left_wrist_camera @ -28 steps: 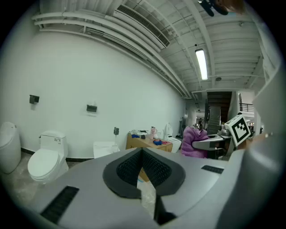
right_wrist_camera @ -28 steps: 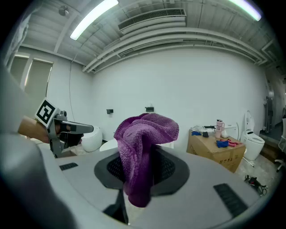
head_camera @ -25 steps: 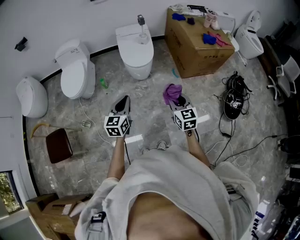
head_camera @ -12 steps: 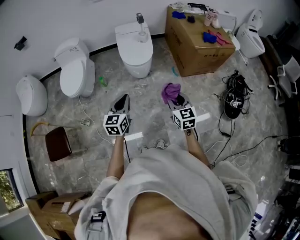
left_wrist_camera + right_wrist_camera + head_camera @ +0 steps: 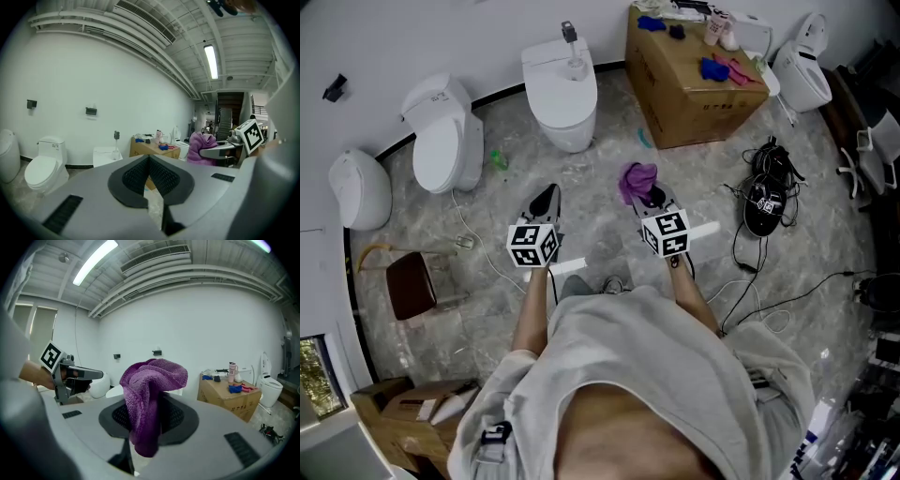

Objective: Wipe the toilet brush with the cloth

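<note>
Right gripper [image 5: 654, 200]: jaws still clenched on purple cloth [image 5: 636, 178]. Left gripper [image 5: 549, 195]: jaws pressed together, empty. Probable toilet brush [image 5: 570, 36] on toilet [image 5: 562, 98]: marginally nearer, unwiped.

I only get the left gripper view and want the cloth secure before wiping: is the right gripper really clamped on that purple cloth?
Observer: Yes, the right gripper view shows the right gripper shut on the purple cloth, which bunches above the jaws.
Operator: Anything on the floor to our right?
Observer: Black cables lie on the floor right of that gripper.
Operator: And left?
Observer: A brown stool stands left of the left gripper.
</note>
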`<state>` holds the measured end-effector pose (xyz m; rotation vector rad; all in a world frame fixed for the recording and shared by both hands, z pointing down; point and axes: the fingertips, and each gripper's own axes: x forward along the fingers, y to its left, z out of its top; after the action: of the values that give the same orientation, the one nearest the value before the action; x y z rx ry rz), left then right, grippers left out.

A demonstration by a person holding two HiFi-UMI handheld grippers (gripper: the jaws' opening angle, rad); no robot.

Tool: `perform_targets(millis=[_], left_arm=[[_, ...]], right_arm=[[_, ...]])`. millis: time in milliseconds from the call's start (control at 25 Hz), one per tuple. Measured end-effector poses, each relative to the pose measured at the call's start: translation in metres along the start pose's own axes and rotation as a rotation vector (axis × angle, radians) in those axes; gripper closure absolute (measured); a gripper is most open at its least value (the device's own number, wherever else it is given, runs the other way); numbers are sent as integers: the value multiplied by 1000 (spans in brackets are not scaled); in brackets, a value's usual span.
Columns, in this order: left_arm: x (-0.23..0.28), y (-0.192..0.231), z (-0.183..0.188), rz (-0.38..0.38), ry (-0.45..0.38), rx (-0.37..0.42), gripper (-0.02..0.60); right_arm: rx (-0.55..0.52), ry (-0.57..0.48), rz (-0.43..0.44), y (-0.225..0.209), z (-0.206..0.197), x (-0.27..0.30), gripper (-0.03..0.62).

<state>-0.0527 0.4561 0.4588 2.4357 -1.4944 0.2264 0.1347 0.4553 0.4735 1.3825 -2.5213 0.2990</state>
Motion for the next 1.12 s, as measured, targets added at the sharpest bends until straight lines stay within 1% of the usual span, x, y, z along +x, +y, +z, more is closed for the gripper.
perform_targets(millis=[320,560,840,1120], left_arm=[[28,3,-3,-1,16,0,563],[66,19,3,-24,17,-2,563],[138,59,23,-61,5,-24,563],[213,118,65,-84,-15,-42,563]], right_arm=[[12,17,-9,-25,-8,10,474],[8,28,-27,-47,-4,39,474],[-20,47,-48,-79,20,105,474],[-55,50,-73,-116,71,187,474]])
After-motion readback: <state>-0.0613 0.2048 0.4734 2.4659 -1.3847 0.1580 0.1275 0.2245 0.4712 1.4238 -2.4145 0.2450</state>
